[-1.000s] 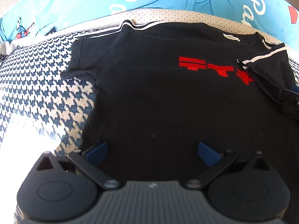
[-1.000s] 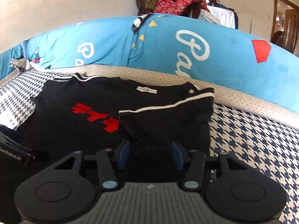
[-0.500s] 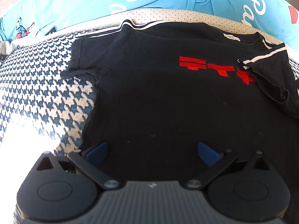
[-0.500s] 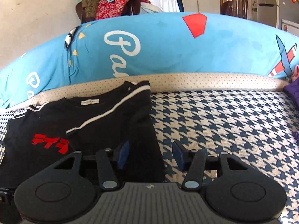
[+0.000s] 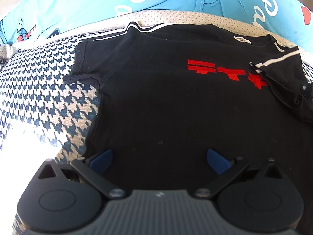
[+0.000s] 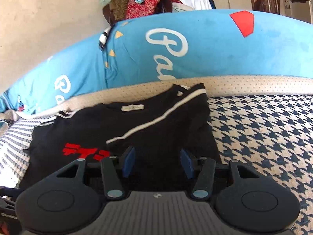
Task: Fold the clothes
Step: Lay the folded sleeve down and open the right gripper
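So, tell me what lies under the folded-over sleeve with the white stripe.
The folded sleeve lies on the black T-shirt chest and covers the right end of the red print. How far the print runs beneath is hidden. The houndstooth cover lies under the shirt.

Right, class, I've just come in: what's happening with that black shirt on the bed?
A person with a gripper in each hand is folding a black T-shirt spread on a houndstooth bedcover. One sleeve, the one with the white stripe, is already folded in over the red print. The left gripper hovers wide open over the shirt's lower part. The right gripper is above the folded side, its jaws closing slightly, nothing visibly pinched. The other sleeve lies flat.
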The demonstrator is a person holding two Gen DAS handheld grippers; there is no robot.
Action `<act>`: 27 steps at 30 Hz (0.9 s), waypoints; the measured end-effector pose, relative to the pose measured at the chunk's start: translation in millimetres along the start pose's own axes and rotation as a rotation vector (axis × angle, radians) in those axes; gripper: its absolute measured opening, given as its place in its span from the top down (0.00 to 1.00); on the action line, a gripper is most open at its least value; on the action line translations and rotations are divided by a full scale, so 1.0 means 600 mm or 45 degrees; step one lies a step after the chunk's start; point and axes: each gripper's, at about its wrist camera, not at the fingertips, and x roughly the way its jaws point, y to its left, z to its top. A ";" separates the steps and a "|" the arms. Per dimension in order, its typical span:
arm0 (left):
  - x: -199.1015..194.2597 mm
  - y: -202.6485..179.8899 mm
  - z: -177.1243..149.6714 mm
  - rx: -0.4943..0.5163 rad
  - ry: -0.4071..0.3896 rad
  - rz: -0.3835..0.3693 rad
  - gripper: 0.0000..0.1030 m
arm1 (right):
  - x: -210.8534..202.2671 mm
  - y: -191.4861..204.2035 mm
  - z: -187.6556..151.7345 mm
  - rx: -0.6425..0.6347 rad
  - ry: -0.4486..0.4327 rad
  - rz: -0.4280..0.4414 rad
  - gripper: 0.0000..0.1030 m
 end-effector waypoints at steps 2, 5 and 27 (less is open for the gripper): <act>-0.001 0.000 -0.002 0.002 -0.006 0.001 0.00 | 0.004 -0.002 -0.002 -0.018 -0.002 -0.047 0.60; -0.002 0.000 -0.005 0.009 -0.020 -0.003 0.00 | 0.003 0.005 -0.002 -0.078 -0.014 -0.171 0.60; -0.007 0.100 0.046 -0.278 -0.021 0.009 0.00 | -0.045 0.047 -0.031 -0.334 0.167 0.067 0.55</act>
